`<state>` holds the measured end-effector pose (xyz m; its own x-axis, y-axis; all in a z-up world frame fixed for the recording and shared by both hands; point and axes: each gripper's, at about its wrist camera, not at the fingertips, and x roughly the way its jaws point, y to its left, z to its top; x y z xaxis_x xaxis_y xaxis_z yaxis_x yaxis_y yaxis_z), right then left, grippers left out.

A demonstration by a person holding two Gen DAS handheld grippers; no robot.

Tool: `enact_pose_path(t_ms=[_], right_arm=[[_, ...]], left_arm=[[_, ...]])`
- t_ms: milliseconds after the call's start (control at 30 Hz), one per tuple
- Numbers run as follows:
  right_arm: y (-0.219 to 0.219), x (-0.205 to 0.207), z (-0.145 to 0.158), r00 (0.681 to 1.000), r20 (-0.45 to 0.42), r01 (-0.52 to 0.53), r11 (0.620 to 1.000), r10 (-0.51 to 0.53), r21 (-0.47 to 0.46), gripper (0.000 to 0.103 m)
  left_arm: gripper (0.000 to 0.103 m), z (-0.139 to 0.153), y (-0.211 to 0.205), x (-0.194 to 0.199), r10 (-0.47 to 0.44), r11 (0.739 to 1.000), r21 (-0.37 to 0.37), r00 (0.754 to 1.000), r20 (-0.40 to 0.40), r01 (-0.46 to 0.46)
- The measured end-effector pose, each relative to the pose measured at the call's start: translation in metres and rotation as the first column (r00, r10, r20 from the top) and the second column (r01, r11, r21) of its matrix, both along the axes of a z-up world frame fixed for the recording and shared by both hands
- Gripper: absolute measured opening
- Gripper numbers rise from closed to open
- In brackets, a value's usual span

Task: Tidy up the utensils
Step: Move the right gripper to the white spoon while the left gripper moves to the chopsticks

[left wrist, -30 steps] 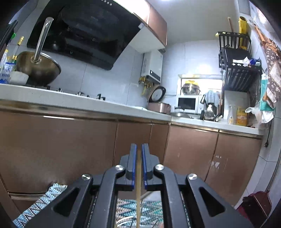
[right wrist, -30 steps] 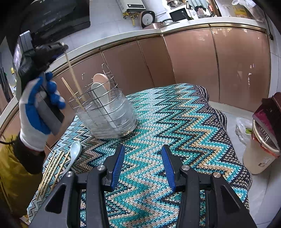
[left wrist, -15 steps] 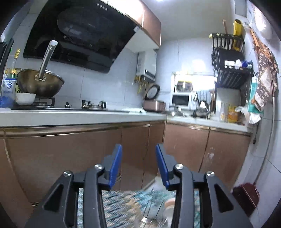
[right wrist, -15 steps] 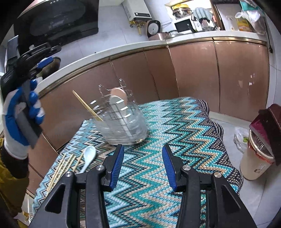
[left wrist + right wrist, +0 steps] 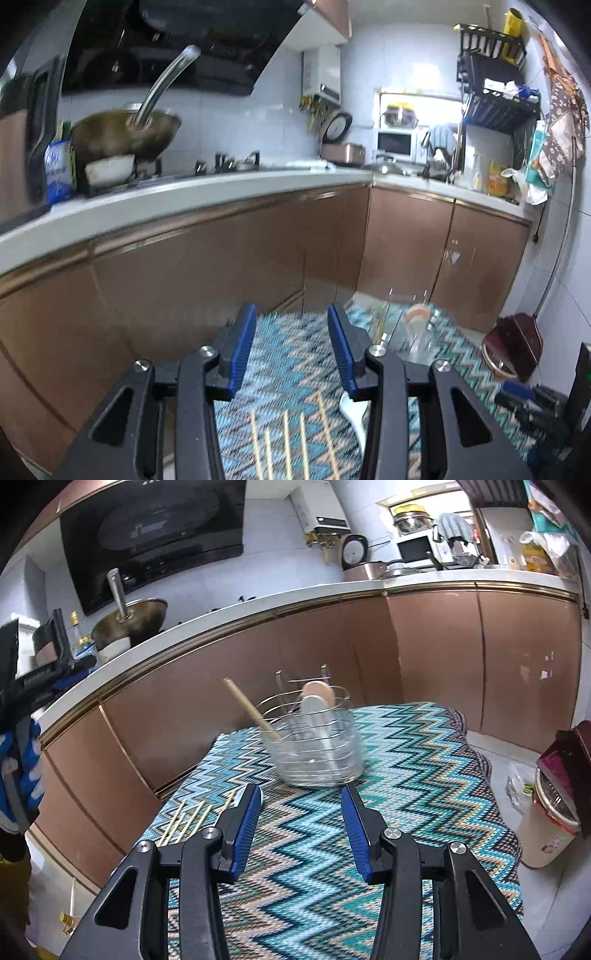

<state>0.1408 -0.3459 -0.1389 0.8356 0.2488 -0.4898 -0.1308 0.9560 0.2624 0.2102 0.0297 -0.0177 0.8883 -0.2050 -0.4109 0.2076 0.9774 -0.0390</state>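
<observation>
Wire basket [image 5: 314,747] on cloth [image 5: 406,775], chopsticks [image 5: 188,818] lying to its left

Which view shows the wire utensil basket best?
The right wrist view: the wire utensil basket stands whole on the zigzag cloth, spoons and chopstick inside. The left wrist view catches only its blurred top beside the fingers.

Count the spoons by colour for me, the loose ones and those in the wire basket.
White: 2, the loose spoon on the cloth and the white basket spoon in the wire basket
Pinkish: 1, the pinkish spoon in the basket
Total: 3
</observation>
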Motion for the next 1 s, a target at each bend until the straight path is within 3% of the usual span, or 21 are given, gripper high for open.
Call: enact_pose_path(t_ms=[233, 333, 500, 667, 1000], right_arm=[[0.021, -0.001, 0.000, 0.999, -0.034, -0.040, 0.999, 0.039, -0.016, 0.045], [0.027, 0.002, -0.004, 0.997, -0.058, -0.046, 0.999, 0.045, -0.020, 0.045], [0.033, 0.011, -0.013, 0.994, -0.097, -0.051, 0.998, 0.048, -0.026, 0.045], [0.041, 0.025, -0.028, 0.988, -0.143, -0.065, 0.998, 0.061, -0.027, 0.045], [0.062, 0.066, -0.061, 0.965, -0.229, -0.134, 0.991, 0.126, -0.021, 0.045]], left_arm=[[0.038, -0.047, 0.030, 0.011, -0.037, 0.999, -0.040, 0.977, -0.208, 0.030], [0.038, -0.077, 0.035, 0.021, -0.070, 0.996, -0.078, 0.948, -0.310, 0.048], [0.038, -0.118, 0.041, 0.035, -0.115, 0.989, -0.128, 0.902, -0.417, 0.067], [0.038, -0.154, 0.036, 0.049, -0.141, 0.987, -0.133, 0.853, -0.502, 0.085], [0.037, -0.195, 0.033, 0.084, -0.126, 0.991, -0.106, 0.792, -0.598, 0.078]])
